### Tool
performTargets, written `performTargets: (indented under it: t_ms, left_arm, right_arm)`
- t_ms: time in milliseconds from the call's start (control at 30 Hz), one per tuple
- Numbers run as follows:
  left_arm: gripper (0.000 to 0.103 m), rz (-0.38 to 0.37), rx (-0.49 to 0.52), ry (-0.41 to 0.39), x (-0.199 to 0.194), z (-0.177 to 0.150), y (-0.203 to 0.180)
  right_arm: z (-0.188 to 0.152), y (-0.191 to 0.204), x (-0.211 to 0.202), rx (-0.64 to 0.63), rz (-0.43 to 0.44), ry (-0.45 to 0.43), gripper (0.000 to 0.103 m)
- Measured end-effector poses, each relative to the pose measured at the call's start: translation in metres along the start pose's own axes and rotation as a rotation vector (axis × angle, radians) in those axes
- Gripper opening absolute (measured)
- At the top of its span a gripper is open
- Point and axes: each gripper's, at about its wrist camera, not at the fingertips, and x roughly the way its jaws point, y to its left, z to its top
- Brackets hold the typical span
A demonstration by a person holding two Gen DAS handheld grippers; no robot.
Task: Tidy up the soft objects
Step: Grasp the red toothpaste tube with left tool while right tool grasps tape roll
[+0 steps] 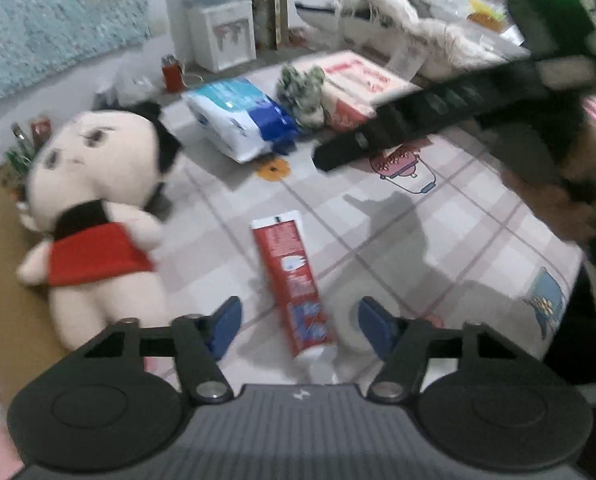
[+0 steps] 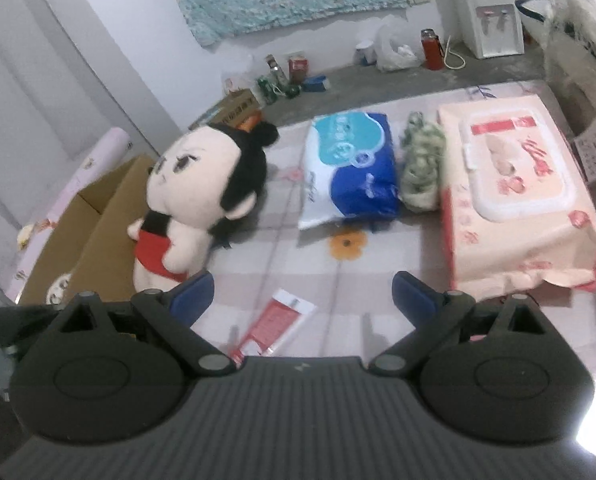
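Observation:
A plush doll [image 1: 94,200] [image 2: 202,192] with black hair and a red dress stands at the left edge of the checked tablecloth [image 1: 457,240]. Behind it lie a blue-and-white tissue pack [image 1: 242,120] [image 2: 349,168], a green-white knitted bundle [image 1: 303,92] [image 2: 419,160] and a pink wet-wipes pack [image 1: 357,80] [image 2: 513,188]. A red toothpaste tube [image 1: 294,284] [image 2: 276,326] lies near the front. My left gripper [image 1: 299,322] is open, with the tube's lower end between its blue pads, which stand clear of it. My right gripper [image 2: 301,292] is open above the cloth and holds nothing.
An open cardboard box [image 2: 98,232] stands left of the table beside the doll. A grey-white fluffy plush [image 1: 397,12] lies at the back right. A hand [image 1: 573,208] holds the right tool across the left wrist view. A water dispenser [image 2: 493,16] and bottles stand on the floor.

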Motion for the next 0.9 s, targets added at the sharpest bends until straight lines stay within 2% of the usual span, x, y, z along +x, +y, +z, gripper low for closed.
performTargets:
  t_ms: [67, 100, 167, 267, 333, 367, 400, 467, 500, 567, 633, 700, 767, 833, 900]
  left_arm:
    - [0.045, -0.014, -0.004, 0.029, 0.016, 0.002, 0.0]
    - [0.03, -0.005, 0.005, 0.047, 0.022, 0.002, 0.001]
    - [0.03, -0.009, 0.007, 0.059, 0.029, -0.002, 0.003]
    - [0.03, -0.034, -0.015, 0.071, 0.033, -0.002, 0.011]
    - [0.033, -0.061, -0.054, 0.132, 0.04, -0.002, 0.019]
    - [0.036, -0.048, -0.03, 0.108, 0.038, -0.003, 0.018]
    - [0.04, -0.023, -0.011, 0.118, 0.04, -0.002, 0.016]
    - [0.035, -0.009, 0.032, 0.095, 0.041, -0.004, 0.013]
    - [0.028, -0.01, 0.021, 0.082, 0.042, -0.004, 0.014]
    - [0.026, 0.003, -0.01, 0.075, 0.042, -0.003, 0.017]
    - [0.026, 0.028, 0.003, 0.07, 0.042, -0.006, 0.017]
    - [0.027, 0.032, 0.003, 0.069, 0.039, -0.01, 0.019]
    - [0.027, 0.027, -0.014, 0.071, 0.037, -0.013, 0.021]
    - [0.027, 0.027, -0.028, 0.065, 0.035, -0.016, 0.023]
    - [0.027, 0.027, -0.037, 0.062, 0.034, -0.018, 0.024]
  right_arm:
    - [-0.01, -0.002, 0.002, -0.029, -0.03, 0.033, 0.096]
    - [-0.016, 0.001, 0.004, -0.046, -0.042, 0.055, 0.096]
    - [-0.03, -0.001, 0.007, -0.073, -0.06, 0.095, 0.096]
    - [-0.046, -0.001, 0.008, -0.081, -0.052, 0.108, 0.096]
    - [-0.051, 0.004, 0.006, -0.099, -0.021, 0.127, 0.096]
    - [-0.054, 0.008, 0.005, -0.117, -0.01, 0.135, 0.096]
    - [-0.056, 0.011, 0.005, -0.133, -0.002, 0.143, 0.096]
    - [-0.062, 0.016, 0.005, -0.16, 0.008, 0.163, 0.096]
    - [-0.065, 0.019, 0.006, -0.17, 0.013, 0.175, 0.096]
    - [-0.072, 0.024, 0.011, -0.2, 0.007, 0.208, 0.092]
    - [-0.077, 0.027, 0.016, -0.223, -0.004, 0.23, 0.082]
    - [-0.078, 0.027, 0.014, -0.223, 0.002, 0.206, 0.076]
    - [-0.074, 0.022, 0.015, -0.194, 0.02, 0.203, 0.064]
    - [-0.07, 0.02, 0.019, -0.191, 0.028, 0.206, 0.058]
    - [-0.068, 0.026, 0.024, -0.238, 0.017, 0.225, 0.057]
